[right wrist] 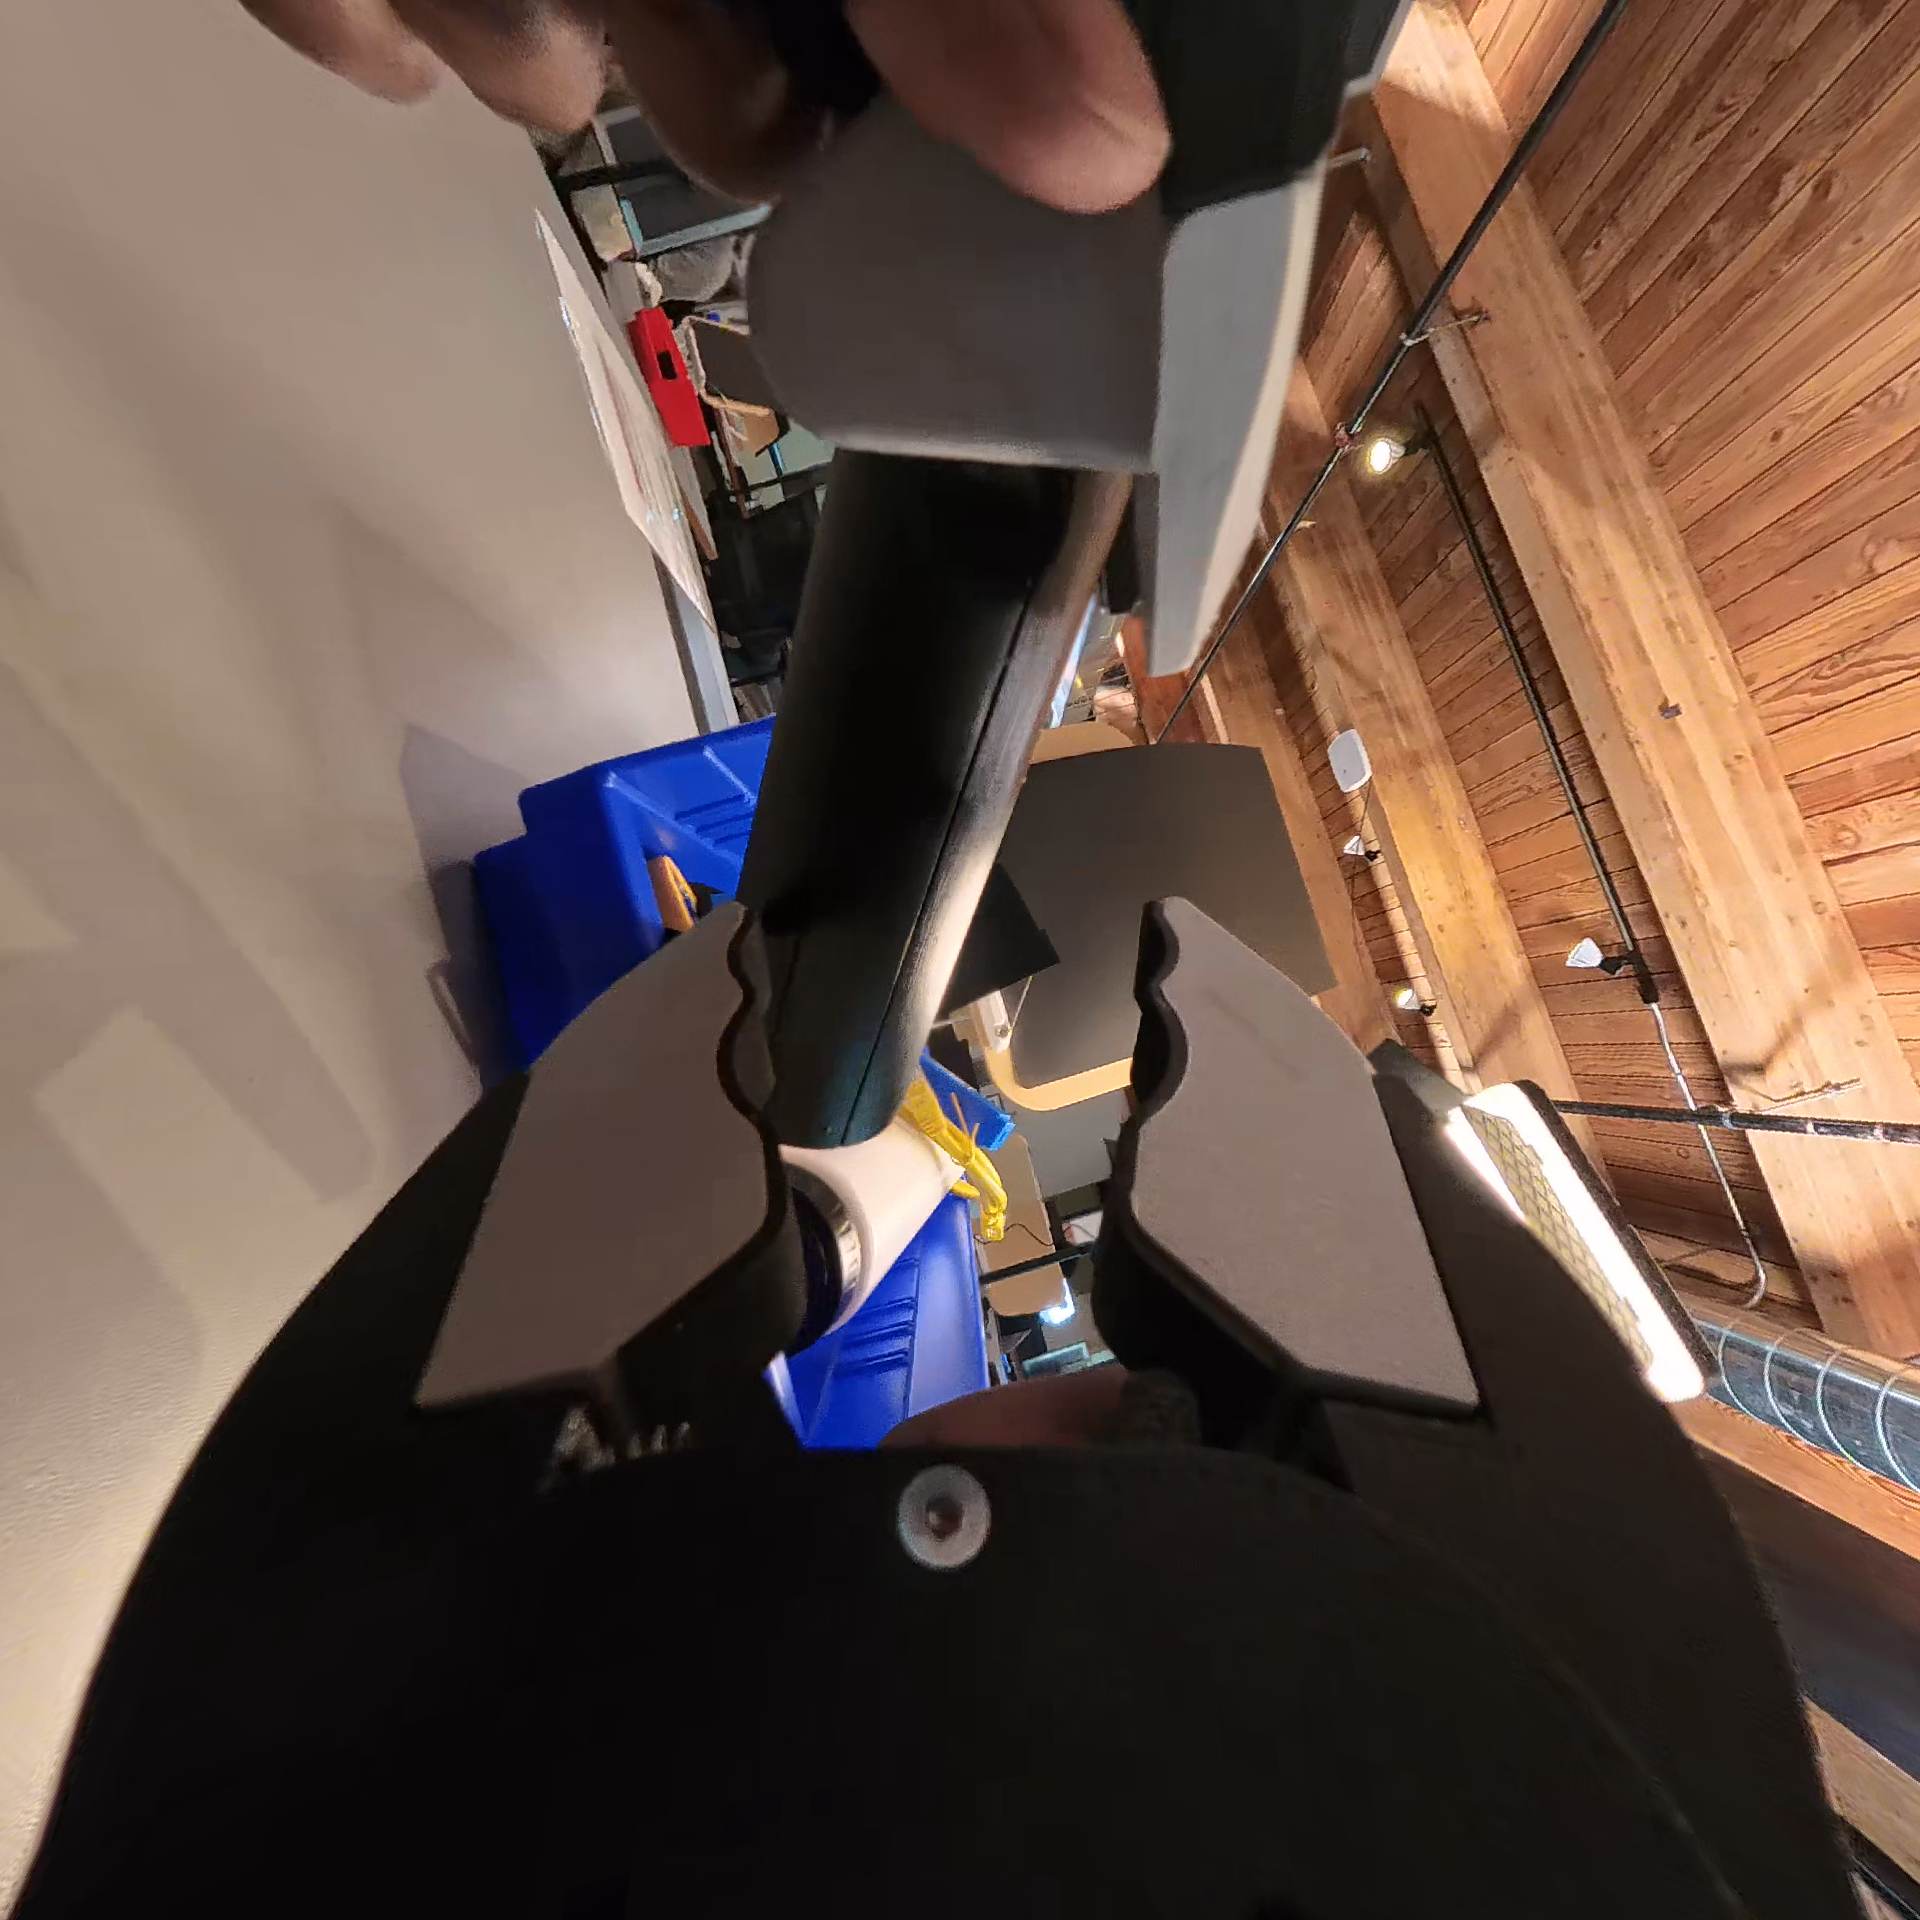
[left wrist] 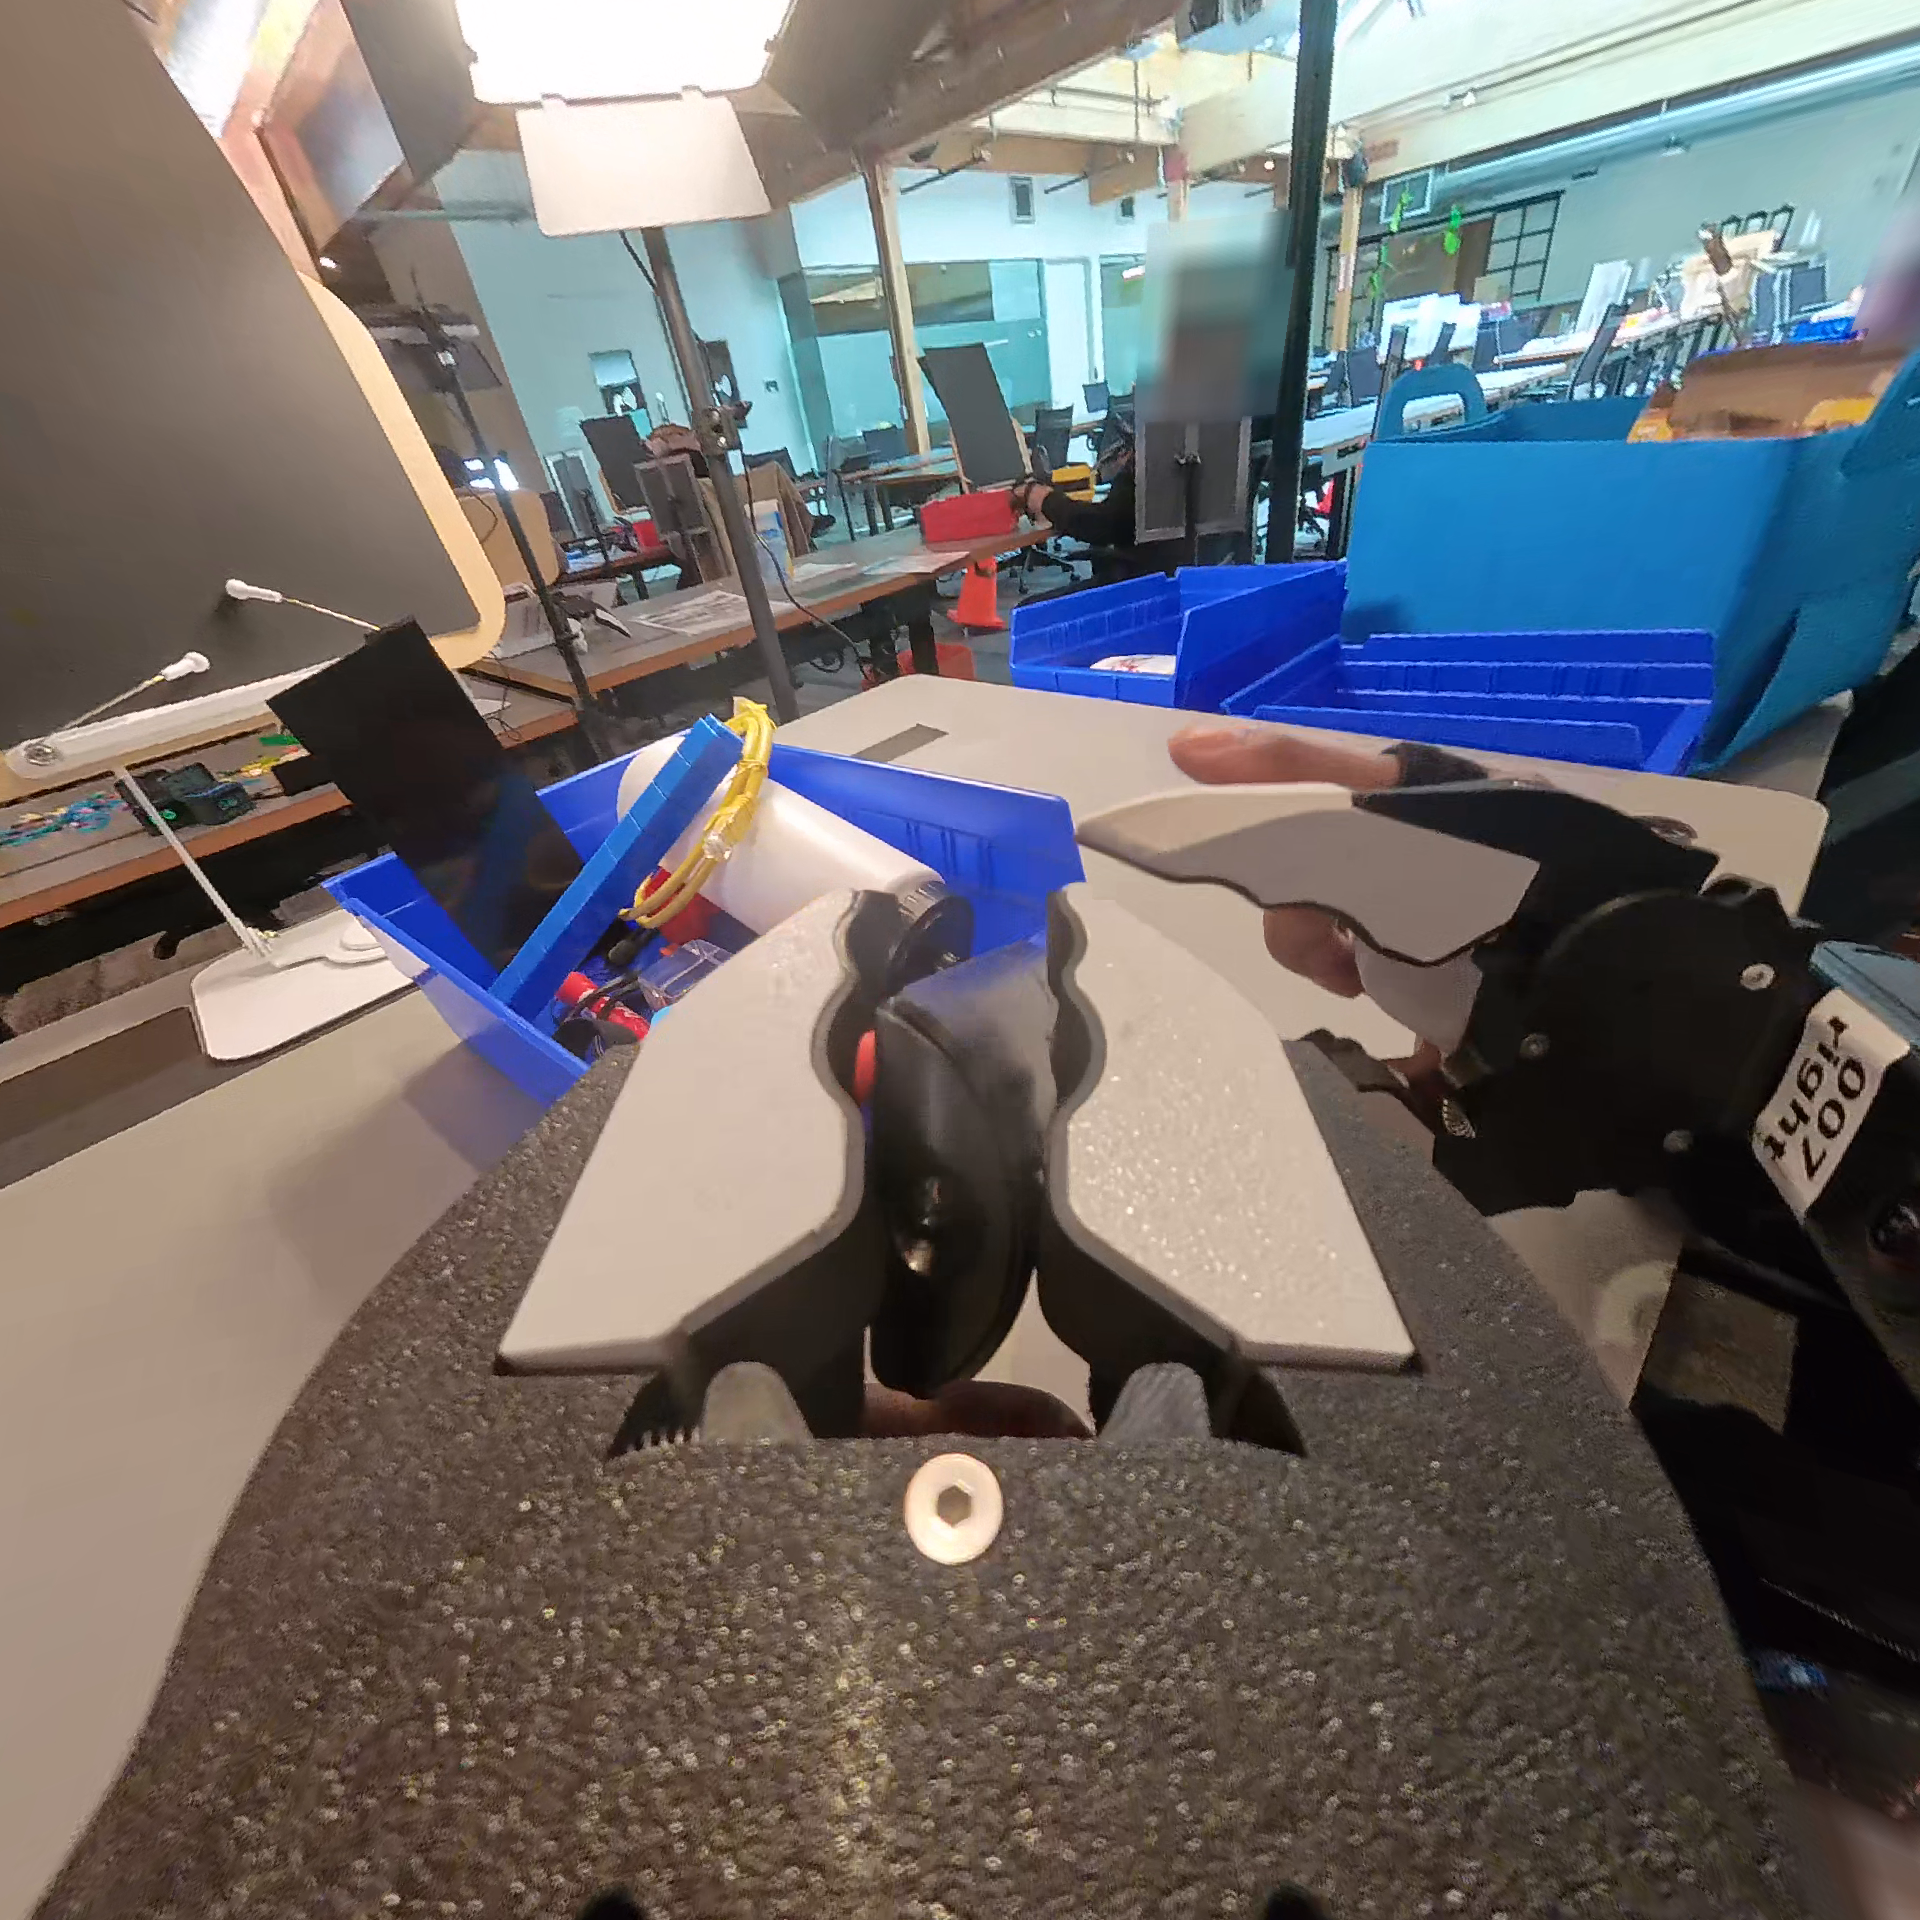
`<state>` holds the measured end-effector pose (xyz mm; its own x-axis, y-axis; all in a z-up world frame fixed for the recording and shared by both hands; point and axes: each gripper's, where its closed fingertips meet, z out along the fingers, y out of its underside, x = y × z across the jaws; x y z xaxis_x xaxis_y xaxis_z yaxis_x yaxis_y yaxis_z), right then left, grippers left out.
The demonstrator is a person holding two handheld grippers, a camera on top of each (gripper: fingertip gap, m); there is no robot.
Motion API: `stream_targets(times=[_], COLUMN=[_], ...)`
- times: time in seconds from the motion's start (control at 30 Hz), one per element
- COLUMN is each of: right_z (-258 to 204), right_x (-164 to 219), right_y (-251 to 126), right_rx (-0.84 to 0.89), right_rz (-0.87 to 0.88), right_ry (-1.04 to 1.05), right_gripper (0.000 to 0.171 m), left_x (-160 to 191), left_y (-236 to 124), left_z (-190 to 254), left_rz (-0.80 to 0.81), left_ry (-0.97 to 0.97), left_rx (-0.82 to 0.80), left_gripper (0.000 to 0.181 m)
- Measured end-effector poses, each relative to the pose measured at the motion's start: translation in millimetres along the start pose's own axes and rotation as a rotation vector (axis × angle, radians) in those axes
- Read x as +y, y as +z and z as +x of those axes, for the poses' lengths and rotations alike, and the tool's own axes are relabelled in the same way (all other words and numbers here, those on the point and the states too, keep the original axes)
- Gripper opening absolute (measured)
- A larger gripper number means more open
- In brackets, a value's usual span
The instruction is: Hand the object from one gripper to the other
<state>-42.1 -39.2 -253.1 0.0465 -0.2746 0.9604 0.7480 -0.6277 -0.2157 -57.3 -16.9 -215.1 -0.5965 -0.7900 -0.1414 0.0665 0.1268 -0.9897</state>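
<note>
A long black object [left wrist: 956,1122] is clamped between the grey fingers of my left gripper [left wrist: 961,914], above the grey table [left wrist: 208,1299]. In the right wrist view the same object [right wrist: 894,727] runs from my left gripper [right wrist: 1081,499] at the top down between the fingers of my right gripper [right wrist: 951,914]. My right gripper is open. The object rests against one of its fingers [right wrist: 623,1143], with a gap to the other. In the left wrist view my right gripper [left wrist: 1174,862] reaches in from the right, side on, close to the object's far end.
A blue bin [left wrist: 935,821] just beyond the grippers holds a white bottle [left wrist: 790,852], a yellow cable [left wrist: 727,810] and a black panel [left wrist: 416,790]. More blue bins [left wrist: 1455,686] stand at the table's far right. A white lamp base [left wrist: 281,987] sits at the left. My right fingertips sit around 5 cm from my left ones.
</note>
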Motion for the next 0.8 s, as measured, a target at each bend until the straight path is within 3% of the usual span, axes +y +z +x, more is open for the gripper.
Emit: stream_targets(times=[0.17,0.3,0.53,0.63,0.8], right_z=[2.0,18.0,32.3,41.1,52.9], right_x=[5.9,17.7,23.8,23.7,19.6], right_y=[2.8,3.7,1.4,-1.1,-6.2], right_rx=[0.015,0.088,0.162,0.209,0.256], right_rz=[-0.046,-0.105,-0.121,-0.117,-0.076], right_ry=[0.034,0.102,0.123,0.131,0.157], right_gripper=[0.060,0.059,0.058,0.056,0.047], left_x=[-3.4,4.9,11.7,10.2,16.3], left_y=[2.5,4.2,5.3,5.8,8.7], left_z=[2.4,6.0,2.7,-2.9,-12.3], left_rz=[0.018,-0.057,-0.082,-0.016,0.095], left_ry=[0.002,0.043,-0.048,-0.279,-0.850], left_rx=[-0.035,-0.037,-0.027,0.040,0.246], left_gripper=[0.033,0.034,0.034,0.034,0.033])
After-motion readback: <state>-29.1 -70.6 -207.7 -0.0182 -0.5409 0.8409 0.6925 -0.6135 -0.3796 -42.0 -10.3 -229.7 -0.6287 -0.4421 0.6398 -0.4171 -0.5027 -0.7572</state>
